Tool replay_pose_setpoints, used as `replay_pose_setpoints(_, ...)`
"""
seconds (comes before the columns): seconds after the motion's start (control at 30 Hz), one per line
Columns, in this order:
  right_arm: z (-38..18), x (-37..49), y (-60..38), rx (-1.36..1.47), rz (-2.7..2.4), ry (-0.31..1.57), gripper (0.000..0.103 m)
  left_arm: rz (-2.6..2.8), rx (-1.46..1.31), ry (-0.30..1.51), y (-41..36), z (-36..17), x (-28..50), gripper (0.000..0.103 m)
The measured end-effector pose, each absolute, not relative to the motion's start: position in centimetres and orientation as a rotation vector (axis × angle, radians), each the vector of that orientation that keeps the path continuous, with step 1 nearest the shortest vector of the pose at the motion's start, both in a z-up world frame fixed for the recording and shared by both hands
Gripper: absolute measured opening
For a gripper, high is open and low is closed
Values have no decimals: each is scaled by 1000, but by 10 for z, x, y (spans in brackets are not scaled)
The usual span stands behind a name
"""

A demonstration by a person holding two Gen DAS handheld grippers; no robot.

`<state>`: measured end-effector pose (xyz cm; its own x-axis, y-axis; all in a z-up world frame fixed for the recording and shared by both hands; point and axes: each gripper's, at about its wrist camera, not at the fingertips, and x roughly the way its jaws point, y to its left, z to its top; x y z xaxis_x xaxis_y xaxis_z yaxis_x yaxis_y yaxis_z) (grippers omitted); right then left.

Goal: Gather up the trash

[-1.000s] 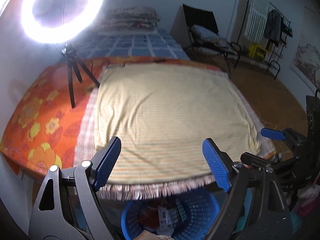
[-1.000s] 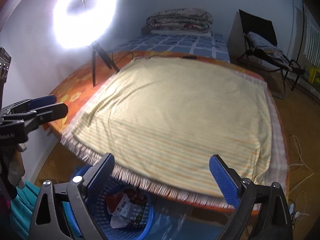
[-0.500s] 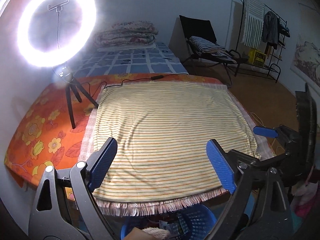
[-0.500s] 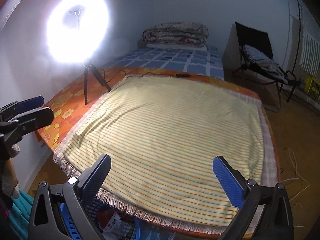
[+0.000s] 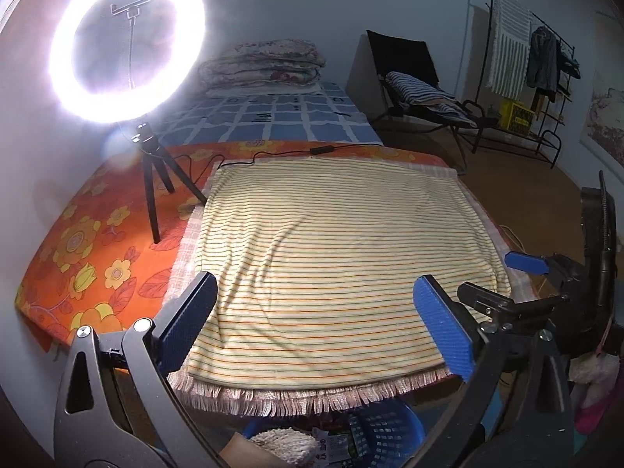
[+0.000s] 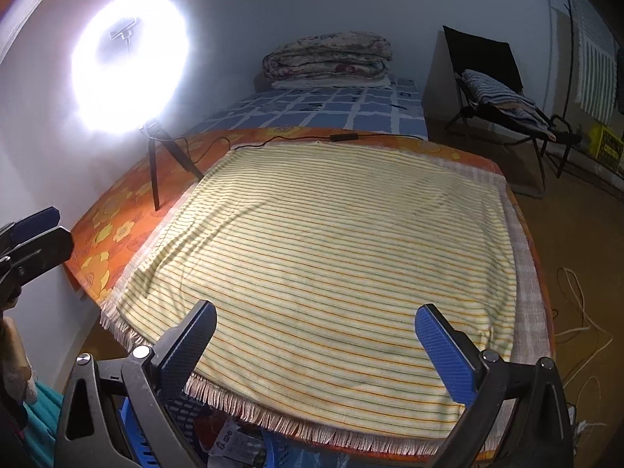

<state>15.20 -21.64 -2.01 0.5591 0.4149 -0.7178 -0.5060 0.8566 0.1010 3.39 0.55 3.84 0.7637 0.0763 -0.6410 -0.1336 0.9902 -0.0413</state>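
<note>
Left claw (image 5: 316,319) had just been opening, nothing between its jaws; right claw (image 6: 316,345) wide, empty; striped cloth (image 5: 343,265) bare of trash; wrappers (image 6: 234,442) lay in blue basket (image 5: 386,435) below bed's near edge; collection apparently finished.

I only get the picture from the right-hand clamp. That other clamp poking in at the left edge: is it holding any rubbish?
Observer: No. In its own camera the left gripper stands wide open; its jaws have just been opening, with nothing between them.
Operator: And the blue basket under the bed's edge? I can make out only wrappers.
Observer: The left wrist view looks further into the blue basket: a cream fuzzy bundle lies beside the wrappers.
Operator: Anything past the folding chair?
Observer: A clothes rack with a dark jacket hanging on it.
</note>
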Motion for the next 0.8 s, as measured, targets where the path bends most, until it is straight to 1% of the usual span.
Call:
replay_pose_setpoints(0.27,-17,148,-212,-153,542,786,103,129,-97,705,8,36,34,102)
replay_pose_setpoints(0.8,-23,153,-217,-113,535,821,103,129,-95,722,3,34,35,102)
